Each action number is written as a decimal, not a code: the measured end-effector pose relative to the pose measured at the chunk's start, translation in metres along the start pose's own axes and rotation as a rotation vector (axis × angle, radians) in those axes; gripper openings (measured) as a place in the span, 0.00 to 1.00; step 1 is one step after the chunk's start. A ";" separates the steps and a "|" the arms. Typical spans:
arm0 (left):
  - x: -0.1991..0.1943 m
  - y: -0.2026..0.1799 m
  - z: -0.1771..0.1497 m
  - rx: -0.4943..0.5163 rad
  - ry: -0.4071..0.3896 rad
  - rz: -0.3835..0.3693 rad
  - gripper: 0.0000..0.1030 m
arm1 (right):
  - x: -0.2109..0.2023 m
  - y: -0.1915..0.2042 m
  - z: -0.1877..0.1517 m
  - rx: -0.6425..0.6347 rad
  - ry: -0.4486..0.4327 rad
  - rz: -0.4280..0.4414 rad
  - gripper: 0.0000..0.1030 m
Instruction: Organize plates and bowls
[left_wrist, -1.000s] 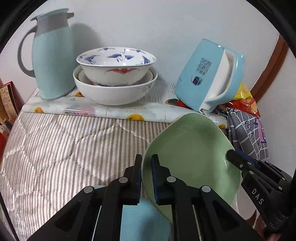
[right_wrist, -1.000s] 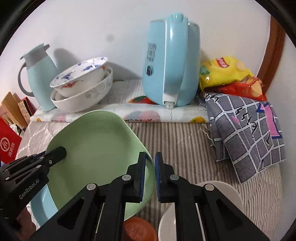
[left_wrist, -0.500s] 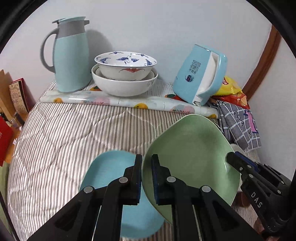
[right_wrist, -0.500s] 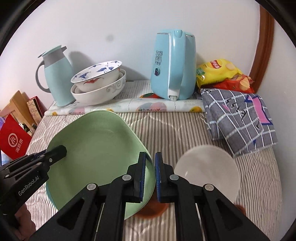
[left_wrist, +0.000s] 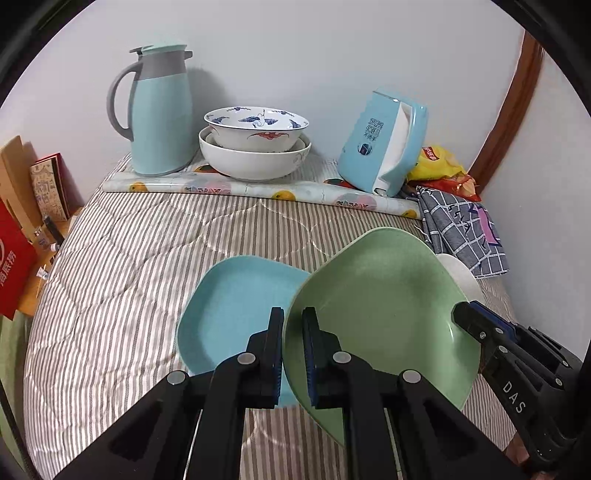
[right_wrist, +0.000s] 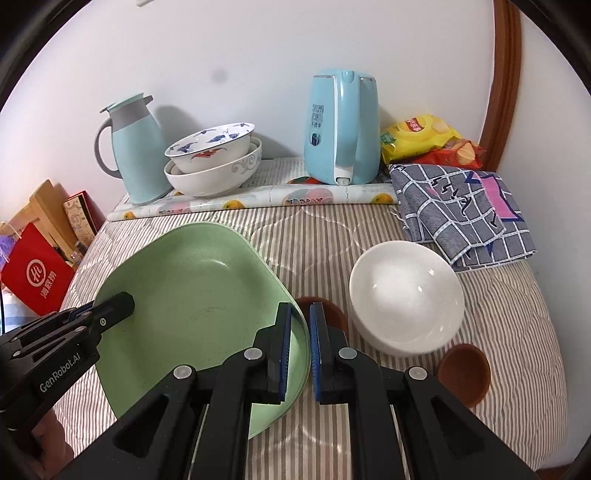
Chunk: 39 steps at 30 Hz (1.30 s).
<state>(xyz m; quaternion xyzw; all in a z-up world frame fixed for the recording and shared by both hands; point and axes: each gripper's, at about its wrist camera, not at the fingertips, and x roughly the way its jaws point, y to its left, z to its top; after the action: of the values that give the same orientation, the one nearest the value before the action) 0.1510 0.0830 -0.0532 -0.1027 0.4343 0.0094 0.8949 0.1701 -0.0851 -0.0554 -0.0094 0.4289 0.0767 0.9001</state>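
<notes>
Both grippers hold a green plate (left_wrist: 384, 295) above the striped bed cover. My left gripper (left_wrist: 293, 321) is shut on its left rim. My right gripper (right_wrist: 300, 317) is shut on its right rim, and the plate (right_wrist: 192, 295) fills that view's left half. A blue plate (left_wrist: 236, 299) lies on the cover under the green plate's left side. A plain white bowl (right_wrist: 406, 291) sits to the right, with two small brown saucers (right_wrist: 465, 369) by it. Two stacked bowls (left_wrist: 255, 144) stand at the back.
A teal thermos jug (left_wrist: 159, 114) and a teal kettle (left_wrist: 384, 147) stand at the back on a fruit-print mat. A checked cloth (right_wrist: 461, 206) and snack bags (right_wrist: 421, 136) lie back right. Red boxes (right_wrist: 37, 269) stand off the left edge.
Both grippers have pulled back and up with the green plate. The blue plate, white bowl and brown saucers have come fully into view below it.
</notes>
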 end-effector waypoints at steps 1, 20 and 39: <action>-0.002 0.000 -0.001 0.000 -0.002 0.000 0.10 | -0.004 0.001 -0.003 0.000 -0.004 -0.001 0.10; -0.010 0.021 -0.023 -0.055 0.003 0.012 0.10 | -0.009 0.019 -0.018 -0.038 0.000 0.017 0.10; 0.015 0.045 -0.031 -0.108 0.069 0.054 0.10 | 0.027 0.037 -0.023 -0.075 0.074 0.049 0.10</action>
<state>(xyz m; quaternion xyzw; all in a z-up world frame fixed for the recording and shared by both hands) 0.1318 0.1195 -0.0917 -0.1392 0.4665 0.0533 0.8719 0.1638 -0.0466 -0.0894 -0.0358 0.4588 0.1143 0.8804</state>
